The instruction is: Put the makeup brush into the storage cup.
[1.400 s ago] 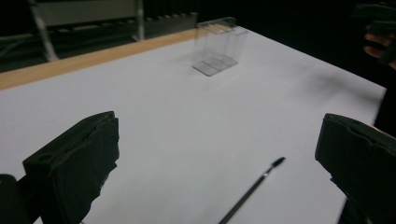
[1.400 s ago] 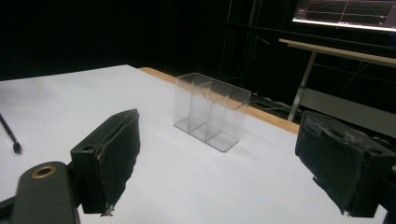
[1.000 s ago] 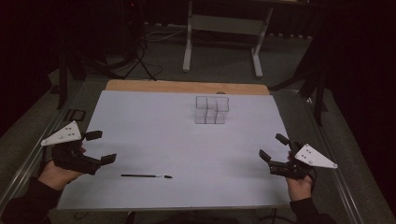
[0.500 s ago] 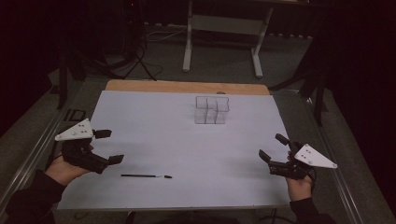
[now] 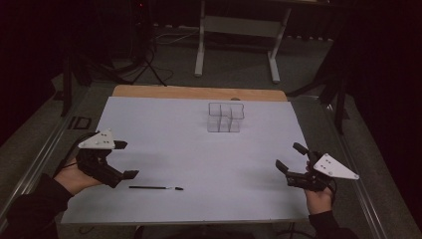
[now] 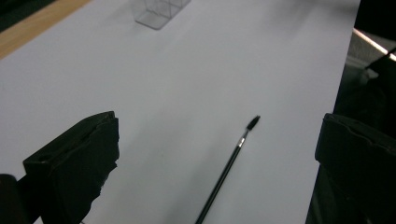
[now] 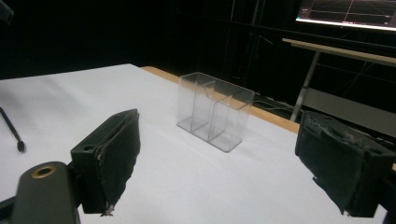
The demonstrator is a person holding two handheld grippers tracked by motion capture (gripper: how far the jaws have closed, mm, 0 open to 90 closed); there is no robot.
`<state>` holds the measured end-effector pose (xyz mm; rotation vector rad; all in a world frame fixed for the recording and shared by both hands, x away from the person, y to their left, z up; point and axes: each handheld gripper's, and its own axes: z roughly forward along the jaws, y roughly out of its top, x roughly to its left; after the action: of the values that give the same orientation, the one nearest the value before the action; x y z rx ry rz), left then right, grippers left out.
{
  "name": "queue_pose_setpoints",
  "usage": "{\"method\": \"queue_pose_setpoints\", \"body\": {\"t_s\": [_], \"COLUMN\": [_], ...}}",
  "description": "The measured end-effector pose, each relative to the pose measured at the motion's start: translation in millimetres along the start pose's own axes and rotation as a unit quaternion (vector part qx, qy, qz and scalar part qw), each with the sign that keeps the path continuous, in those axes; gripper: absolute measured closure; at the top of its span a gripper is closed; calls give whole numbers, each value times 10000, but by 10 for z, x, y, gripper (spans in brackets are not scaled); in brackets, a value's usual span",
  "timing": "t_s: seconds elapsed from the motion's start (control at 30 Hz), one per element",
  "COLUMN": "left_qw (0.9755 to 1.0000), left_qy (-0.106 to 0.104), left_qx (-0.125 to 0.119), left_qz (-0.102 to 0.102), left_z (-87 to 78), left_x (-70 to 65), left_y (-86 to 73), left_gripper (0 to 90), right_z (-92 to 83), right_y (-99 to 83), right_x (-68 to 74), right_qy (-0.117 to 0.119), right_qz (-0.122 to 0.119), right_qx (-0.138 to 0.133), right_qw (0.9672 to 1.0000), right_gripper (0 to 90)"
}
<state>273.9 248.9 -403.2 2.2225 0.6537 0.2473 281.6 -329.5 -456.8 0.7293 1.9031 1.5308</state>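
Note:
A thin black brush [image 5: 155,187] lies flat on the white sheet [image 5: 199,149] near the front left, its bristle tip pointing right. My left gripper [image 5: 126,159] hovers open just left of its handle end; in the left gripper view the brush [image 6: 229,168] lies between the wide-apart jaws of the left gripper [image 6: 217,154]. A clear compartment organizer [image 5: 225,117] stands empty toward the back middle. My right gripper [image 5: 289,157] is open at the front right and faces the organizer [image 7: 215,112] from a distance, holding nothing.
A wooden table edge [image 5: 199,92] shows behind the sheet. Metal rails run along both table sides. A white stand [image 5: 236,45] rests on the floor beyond. A lit monitor [image 7: 348,14] sits on a far desk.
My left gripper has moved right, closer to the brush's handle end. The right gripper, brush and organizer have stayed put.

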Motion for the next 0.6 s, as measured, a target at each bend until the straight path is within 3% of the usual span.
{"method": "queue_pose_setpoints", "body": {"t_s": [0.17,0.37,0.6], "left_qw": [9997,9971,9946], "left_qy": [-85,-208,-311], "left_qx": [195,644,864], "left_qz": [119,350,484], "left_z": [59,204,289], "left_x": [-22,-71,-93], "left_y": [46,70,109], "left_gripper": [3,3,3], "right_z": [-2,3,11], "right_y": [1,-2,-3], "right_x": [2,0,1], "right_qy": [6,5,40], "right_qz": [-3,0,-4], "right_qx": [-1,2,19], "right_qw": [10000,10000,10000], "right_gripper": [139,138,138]}}
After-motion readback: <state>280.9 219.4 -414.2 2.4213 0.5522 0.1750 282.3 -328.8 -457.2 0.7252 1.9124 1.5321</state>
